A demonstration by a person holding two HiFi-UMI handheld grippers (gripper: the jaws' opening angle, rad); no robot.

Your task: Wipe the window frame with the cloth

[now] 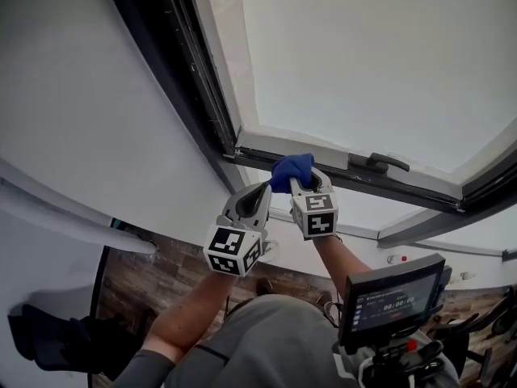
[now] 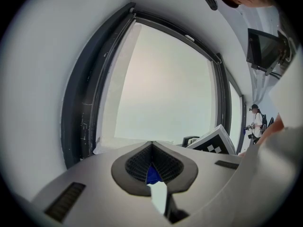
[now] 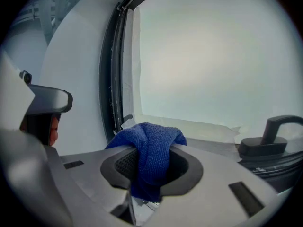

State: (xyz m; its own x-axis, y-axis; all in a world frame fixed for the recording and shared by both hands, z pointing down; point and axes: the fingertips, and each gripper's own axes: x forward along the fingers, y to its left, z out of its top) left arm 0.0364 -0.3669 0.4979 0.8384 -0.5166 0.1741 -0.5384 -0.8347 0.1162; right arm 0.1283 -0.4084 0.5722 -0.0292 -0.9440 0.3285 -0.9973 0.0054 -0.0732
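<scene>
Window frame (image 1: 182,63) cropped, cloth (image 3: 150,135) filling gap between right gripper (image 3: 152,151) fingers

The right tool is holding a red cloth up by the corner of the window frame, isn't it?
Not red: the cloth is blue. The right gripper view shows the right tool holding it up by the corner of the window frame.

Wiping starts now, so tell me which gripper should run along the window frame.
Right. The right gripper is shut on the blue cloth, by the window frame corner. The left gripper, beside it, is shut with only a blue sliver showing.
</scene>
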